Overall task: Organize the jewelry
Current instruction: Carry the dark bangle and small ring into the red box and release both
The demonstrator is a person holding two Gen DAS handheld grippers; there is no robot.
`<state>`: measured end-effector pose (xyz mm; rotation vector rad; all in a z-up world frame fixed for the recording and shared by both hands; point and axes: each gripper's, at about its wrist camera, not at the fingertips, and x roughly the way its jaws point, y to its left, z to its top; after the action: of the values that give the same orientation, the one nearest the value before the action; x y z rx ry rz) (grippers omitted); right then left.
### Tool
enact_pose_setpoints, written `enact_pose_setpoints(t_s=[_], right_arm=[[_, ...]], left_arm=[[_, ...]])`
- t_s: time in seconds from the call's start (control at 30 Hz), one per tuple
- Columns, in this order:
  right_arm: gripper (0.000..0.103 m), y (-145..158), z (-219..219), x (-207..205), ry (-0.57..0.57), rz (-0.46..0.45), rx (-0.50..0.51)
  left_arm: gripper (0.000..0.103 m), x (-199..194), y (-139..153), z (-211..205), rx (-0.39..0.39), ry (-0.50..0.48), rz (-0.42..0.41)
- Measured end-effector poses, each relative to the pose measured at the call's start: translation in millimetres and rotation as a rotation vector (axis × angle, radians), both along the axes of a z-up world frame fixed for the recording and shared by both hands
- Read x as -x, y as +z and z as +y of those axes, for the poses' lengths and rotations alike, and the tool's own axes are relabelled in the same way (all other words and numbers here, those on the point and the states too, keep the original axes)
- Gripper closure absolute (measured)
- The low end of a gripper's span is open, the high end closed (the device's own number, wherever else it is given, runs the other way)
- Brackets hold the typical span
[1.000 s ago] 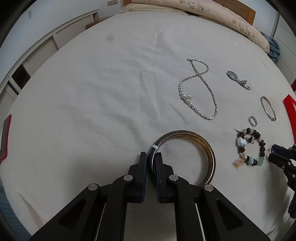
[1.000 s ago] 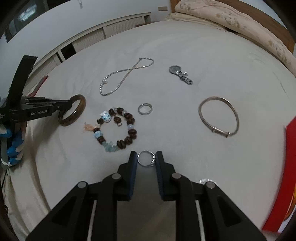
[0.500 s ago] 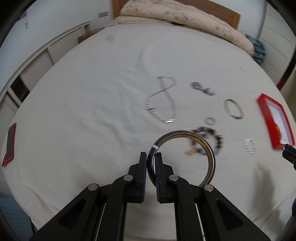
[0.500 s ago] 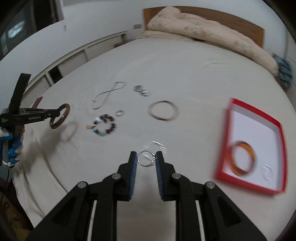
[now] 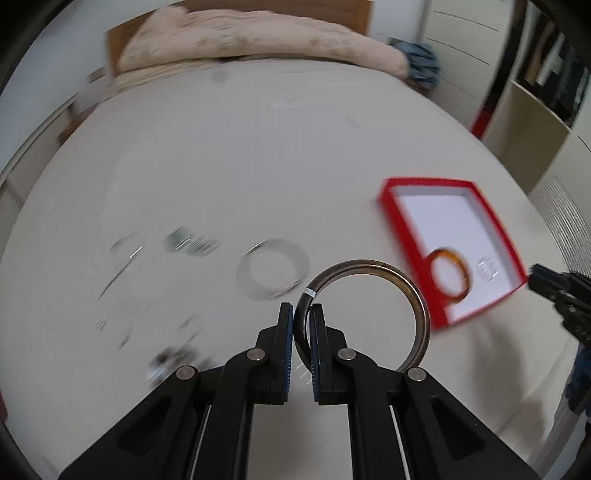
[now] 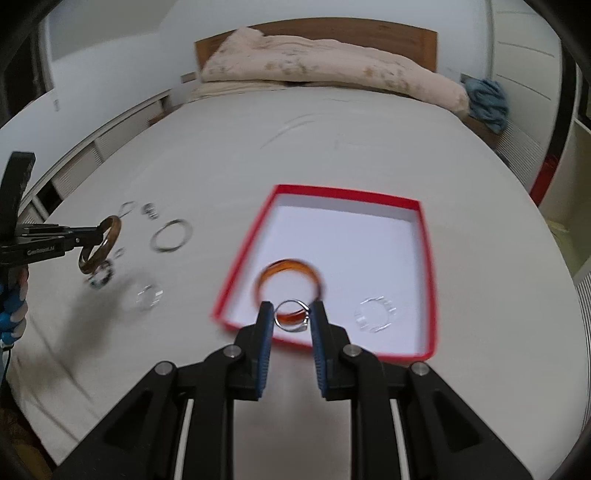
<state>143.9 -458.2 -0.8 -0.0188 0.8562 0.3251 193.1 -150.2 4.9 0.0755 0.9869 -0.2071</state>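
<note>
Your left tongs [image 5: 303, 317] pinch the bangle [image 5: 369, 314]; your right tongs [image 6: 292, 317] clamp a ring [image 6: 291, 314] over the box [image 6: 424, 236] (amber bangle [image 6: 291, 275] already inside). Several blurred pieces remain left of both.

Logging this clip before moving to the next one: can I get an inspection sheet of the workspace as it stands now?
Surface: white bed sheet, lightly creased.
Job's things: red box holding an amber bangle and a clear bracelet; thin silver bangle and blurred small pieces on the sheet.
Clutter: blue cloth by the folded quilt.
Grippers: left tool shut on a brown bangle; right tool shut on a silver ring over the box's near edge.
Cables: nothing seen.
Surroundings: wooden headboard, white cabinets.
</note>
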Motion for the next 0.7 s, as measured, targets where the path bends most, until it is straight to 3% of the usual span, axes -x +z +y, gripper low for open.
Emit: enact_pose_setpoints(t_s=[0.2,0.33,0.7], right_arm=[[0.084,-24.3,-26.1,-60.8,-0.014,0.047,0.002],[0.084,-43.0,-35.5,-84.9,-0.015,0.075,-0.012],[0.084,-78.5,-36.3,-114.8,0.022,0.138,0.053]], left_arm=[[0.095,-66.7,-10.1,-101.6,-0.035,-0.13,-0.004],[0.095,-101.8,-27.7,-144.9,-0.063,-0.174,0.007],[0.095,-144.1,-82.5,-189.4,-0.189,-0.203,0.068]])
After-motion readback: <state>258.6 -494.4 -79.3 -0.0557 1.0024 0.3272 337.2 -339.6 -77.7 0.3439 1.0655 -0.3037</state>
